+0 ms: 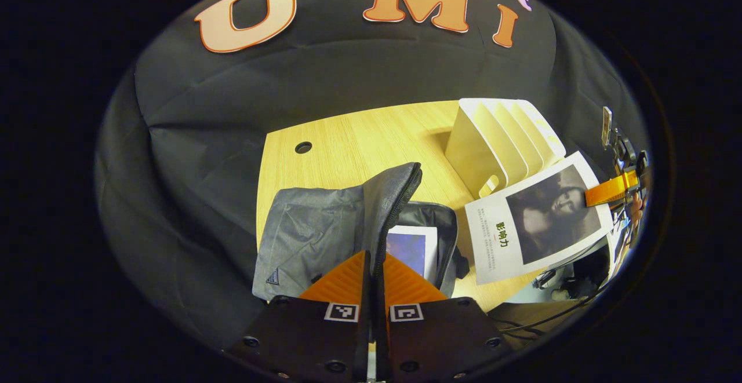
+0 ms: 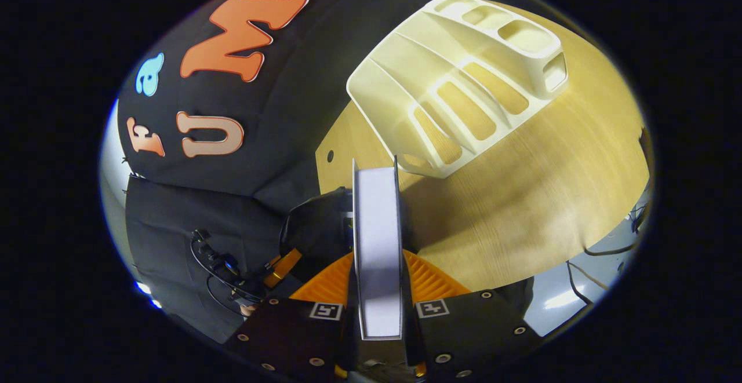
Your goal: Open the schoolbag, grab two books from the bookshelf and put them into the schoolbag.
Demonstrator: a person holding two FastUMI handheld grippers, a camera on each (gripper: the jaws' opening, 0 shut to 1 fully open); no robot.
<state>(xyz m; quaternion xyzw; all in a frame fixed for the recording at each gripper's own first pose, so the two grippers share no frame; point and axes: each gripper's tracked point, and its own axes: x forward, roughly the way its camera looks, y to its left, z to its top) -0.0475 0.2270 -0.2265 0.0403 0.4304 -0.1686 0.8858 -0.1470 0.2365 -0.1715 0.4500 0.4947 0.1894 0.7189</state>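
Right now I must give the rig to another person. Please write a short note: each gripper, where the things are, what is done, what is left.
Left gripper: shut on the schoolbag flap, holding it open.
Right gripper: shut on the second book, above the table.
First book lies inside the schoolbag. The white bookshelf looks empty.
Done: bag opened, one book packed.
Left: put the second book in the bag, release.

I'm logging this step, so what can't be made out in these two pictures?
- Left gripper view: the first book in the schoolbag is mostly hidden by the flap and the left hand-held gripper.
- Right gripper view: the second book shows edge-on, so its cover is unseen.
- Bookshelf: slots look empty; far side hidden.
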